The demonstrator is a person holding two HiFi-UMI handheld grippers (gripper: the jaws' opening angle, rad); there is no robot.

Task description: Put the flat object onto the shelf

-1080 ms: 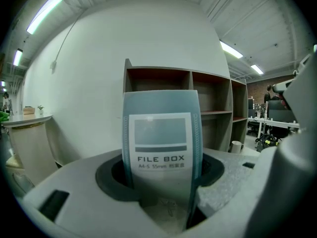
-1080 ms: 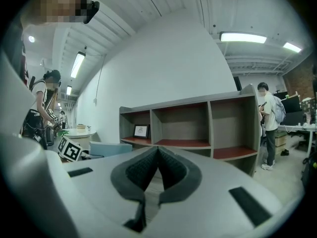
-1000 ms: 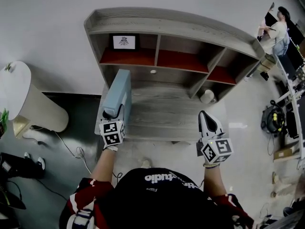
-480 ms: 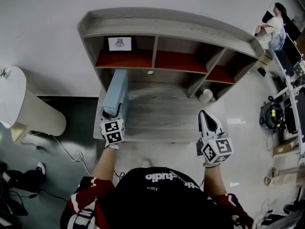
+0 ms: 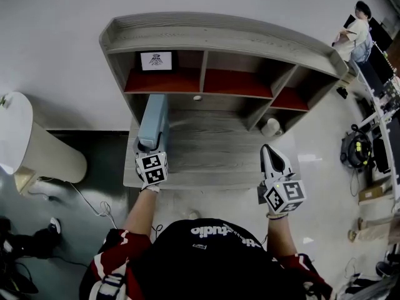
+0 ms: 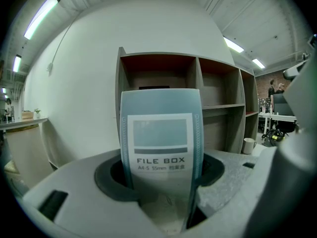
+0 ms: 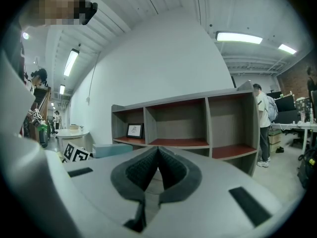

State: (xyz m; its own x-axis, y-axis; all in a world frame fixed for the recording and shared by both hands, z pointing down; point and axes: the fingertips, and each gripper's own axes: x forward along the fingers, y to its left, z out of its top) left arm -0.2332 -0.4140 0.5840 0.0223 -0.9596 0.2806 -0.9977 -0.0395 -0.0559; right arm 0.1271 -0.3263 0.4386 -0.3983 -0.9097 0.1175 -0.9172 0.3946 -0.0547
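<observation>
Left gripper clamped on pale blue file box, on edge over the shelf's lower board, centre-left. Only the left gripper view shows the box's label. Right gripper: jaws together, empty.

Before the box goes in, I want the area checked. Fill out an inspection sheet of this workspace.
Surface: grey wooden lower board of the shelf unit.
Job's things: light blue file box, standing on edge at the board's left side, not yet in a compartment.
Clutter: framed picture in the top left compartment; white mug at the lower right.
Grippers: left gripper shut on the file box; right gripper shut, empty, near the board's front right.
Cables: one cable on the floor at left.
Surroundings: round white table at left; person at far right.
</observation>
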